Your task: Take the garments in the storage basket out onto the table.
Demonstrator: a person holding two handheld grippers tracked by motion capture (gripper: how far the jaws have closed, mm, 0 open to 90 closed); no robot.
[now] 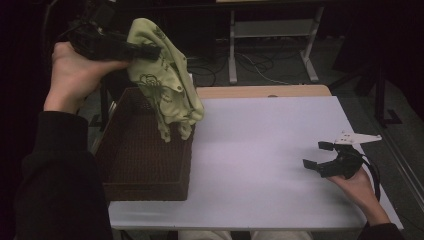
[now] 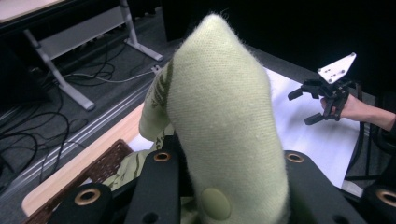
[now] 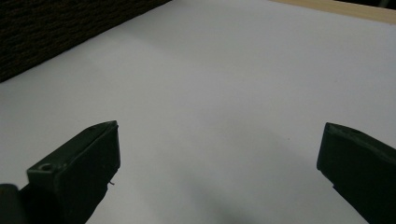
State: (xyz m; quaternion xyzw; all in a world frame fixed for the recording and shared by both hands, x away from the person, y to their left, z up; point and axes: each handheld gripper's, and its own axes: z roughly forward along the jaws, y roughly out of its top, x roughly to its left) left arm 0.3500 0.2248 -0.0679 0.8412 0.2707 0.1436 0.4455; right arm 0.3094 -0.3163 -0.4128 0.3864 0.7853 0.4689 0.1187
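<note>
Cloth (image 1: 167,82) is hanging over the basket (image 1: 142,160) — left gripper (image 1: 145,50) is clenching it, right gripper (image 1: 320,155) is resting wide apart.

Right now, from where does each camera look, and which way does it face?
High view: above the person's side, looking forward and down on the white table; both hands show.
Left gripper view: rides the left gripper, facing the green garment it holds.
Right gripper view: looks between the right gripper fingers at the table.
All share the brown basket.
</note>
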